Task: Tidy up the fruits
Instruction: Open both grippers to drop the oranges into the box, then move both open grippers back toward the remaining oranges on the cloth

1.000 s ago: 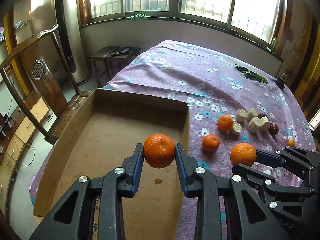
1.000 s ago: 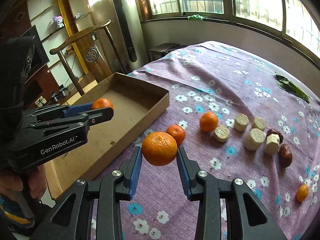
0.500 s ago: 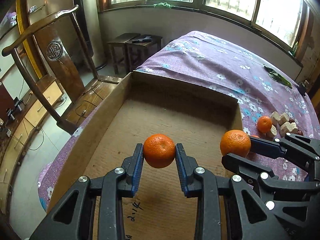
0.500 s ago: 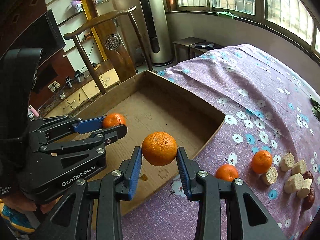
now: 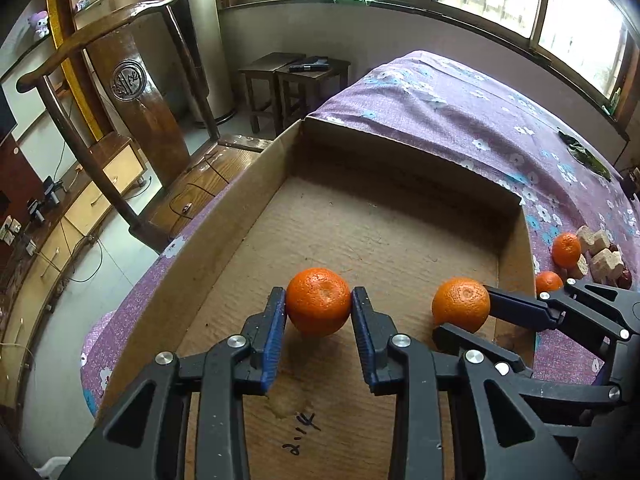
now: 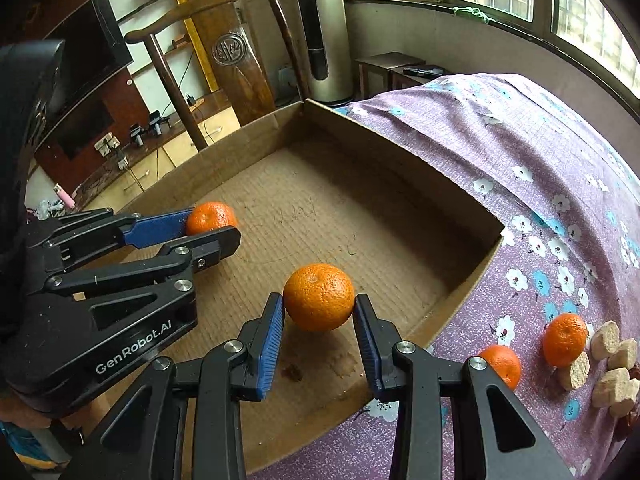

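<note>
My left gripper (image 5: 319, 305) is shut on an orange mandarin (image 5: 319, 300) and holds it low over the floor of the open cardboard box (image 5: 256, 184). My right gripper (image 6: 319, 304) is shut on a second mandarin (image 6: 319, 297), also over the box (image 6: 460, 304) near its right wall. Each gripper shows in the other's view: the right one (image 5: 460, 312) to the right, the left one (image 6: 212, 228) to the left. Two more mandarins (image 6: 565, 338) (image 6: 502, 364) lie on the purple flowered cloth (image 6: 520, 140) right of the box.
Pale cut chunks (image 6: 612, 360) and dark red fruits lie beside the loose mandarins. A wooden chair (image 5: 132, 92) and low cabinet stand left of the table edge. Stools (image 5: 296, 76) stand beyond the box. Green leaves (image 5: 588, 156) lie at far right.
Both grippers have moved left and down over the box with their mandarins held. The box fills more of each view and the loose fruit has shifted right.
</note>
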`<act>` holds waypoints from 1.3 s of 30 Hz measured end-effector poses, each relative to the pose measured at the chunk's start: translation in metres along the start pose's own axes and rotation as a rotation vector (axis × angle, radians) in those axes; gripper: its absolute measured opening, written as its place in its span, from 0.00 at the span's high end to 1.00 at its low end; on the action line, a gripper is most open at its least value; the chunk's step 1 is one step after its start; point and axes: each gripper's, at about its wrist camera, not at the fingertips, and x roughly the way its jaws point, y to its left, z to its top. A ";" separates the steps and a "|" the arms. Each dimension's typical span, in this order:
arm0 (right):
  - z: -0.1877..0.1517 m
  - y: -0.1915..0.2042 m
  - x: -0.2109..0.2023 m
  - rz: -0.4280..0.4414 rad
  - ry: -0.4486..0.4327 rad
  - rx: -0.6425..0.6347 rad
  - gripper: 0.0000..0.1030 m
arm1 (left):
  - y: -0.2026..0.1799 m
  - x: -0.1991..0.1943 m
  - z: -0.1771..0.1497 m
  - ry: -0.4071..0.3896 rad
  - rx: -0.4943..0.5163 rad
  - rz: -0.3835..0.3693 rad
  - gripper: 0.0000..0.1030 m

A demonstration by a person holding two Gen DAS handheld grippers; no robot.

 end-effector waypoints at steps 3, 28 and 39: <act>0.001 0.002 0.002 0.010 -0.005 0.005 0.50 | 0.002 0.001 0.001 0.002 -0.021 0.003 0.56; -0.098 -0.070 -0.118 -0.132 -0.144 0.216 0.35 | -0.088 -0.068 -0.016 -0.136 0.124 -0.137 0.23; -0.144 -0.114 -0.140 -0.179 -0.150 0.323 0.35 | -0.158 -0.050 -0.026 -0.091 0.240 -0.172 0.23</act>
